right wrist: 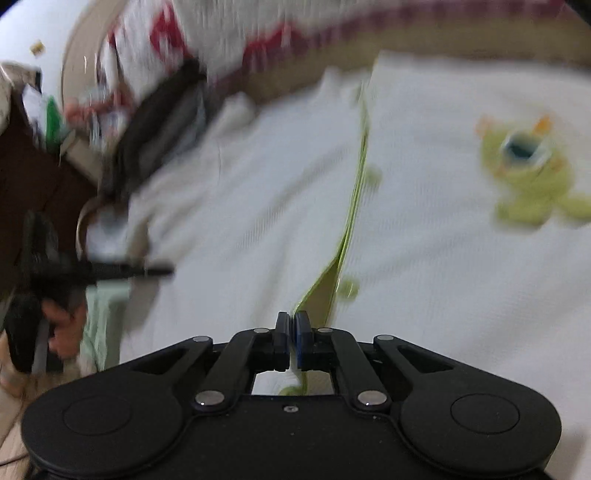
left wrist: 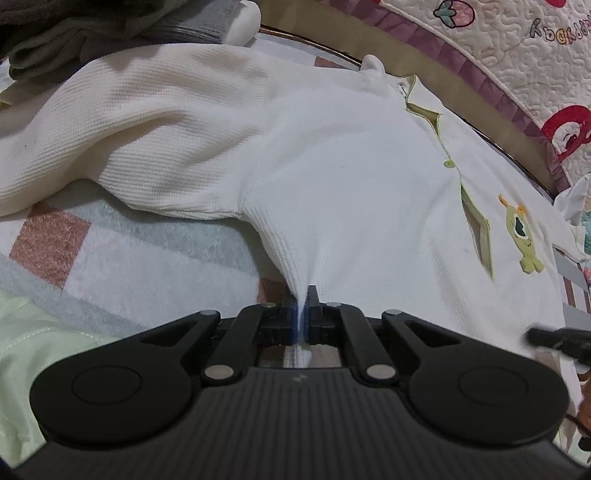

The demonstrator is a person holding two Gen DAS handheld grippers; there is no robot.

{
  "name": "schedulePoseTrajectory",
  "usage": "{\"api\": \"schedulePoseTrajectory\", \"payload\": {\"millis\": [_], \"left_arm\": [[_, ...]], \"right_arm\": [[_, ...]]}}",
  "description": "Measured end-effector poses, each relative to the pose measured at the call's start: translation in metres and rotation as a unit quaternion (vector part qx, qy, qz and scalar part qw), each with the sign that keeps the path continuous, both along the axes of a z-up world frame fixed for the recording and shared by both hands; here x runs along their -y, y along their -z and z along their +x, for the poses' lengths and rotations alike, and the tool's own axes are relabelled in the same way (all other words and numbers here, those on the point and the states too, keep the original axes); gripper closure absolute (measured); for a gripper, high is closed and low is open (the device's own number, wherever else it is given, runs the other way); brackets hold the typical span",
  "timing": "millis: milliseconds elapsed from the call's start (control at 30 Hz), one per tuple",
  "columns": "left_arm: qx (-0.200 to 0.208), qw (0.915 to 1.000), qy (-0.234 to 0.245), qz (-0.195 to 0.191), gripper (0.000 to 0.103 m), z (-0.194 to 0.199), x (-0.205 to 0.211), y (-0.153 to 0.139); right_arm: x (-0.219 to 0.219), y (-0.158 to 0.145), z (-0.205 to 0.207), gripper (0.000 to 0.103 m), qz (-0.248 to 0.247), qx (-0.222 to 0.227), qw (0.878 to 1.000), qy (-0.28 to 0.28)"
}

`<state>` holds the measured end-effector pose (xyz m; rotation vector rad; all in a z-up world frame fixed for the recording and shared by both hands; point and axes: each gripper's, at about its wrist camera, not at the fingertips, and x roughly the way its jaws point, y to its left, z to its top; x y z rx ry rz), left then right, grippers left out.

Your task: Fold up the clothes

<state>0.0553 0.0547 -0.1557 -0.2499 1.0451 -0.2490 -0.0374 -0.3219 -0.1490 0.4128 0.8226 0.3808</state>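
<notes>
Garment (left wrist: 332, 177) lies spread on the checked blanket (left wrist: 110, 258). Quilt (left wrist: 517, 55) behind the garment, past its collar end. Dark clothes pile (left wrist: 74, 33) behind the garment's left sleeve. Pale cloth (left wrist: 37, 350) before the garment, left.

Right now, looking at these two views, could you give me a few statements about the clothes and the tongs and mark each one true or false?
1. The left tongs pinch a fold of the white shirt. True.
2. The shirt carries a red strawberry patch. False: its patch is a green creature.
3. The right tongs gape wide open. False: they are closed at the shirt's green-edged placket.
4. The shirt lies on a checked blanket. True.
5. The shirt is neatly folded. False: it lies spread out.
</notes>
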Motion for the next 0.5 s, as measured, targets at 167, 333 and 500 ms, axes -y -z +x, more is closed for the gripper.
{"api": "schedulePoseTrajectory", "payload": {"millis": [167, 333, 500], "left_arm": [[-0.007, 0.9999, 0.007, 0.013, 0.1, 0.002, 0.005, 0.002], [-0.037, 0.999, 0.013, 0.02, 0.097, 0.002, 0.009, 0.012], [-0.058, 0.9983, 0.004, -0.004, 0.087, -0.004, 0.003, 0.014]], "right_arm": [[-0.007, 0.0, -0.026, 0.098, -0.053, 0.01, 0.998, 0.038], [-0.02, 0.022, -0.016, 0.098, -0.131, -0.017, 0.991, 0.039], [-0.025, 0.019, -0.006, 0.078, -0.169, -0.042, 0.984, 0.039]]}}
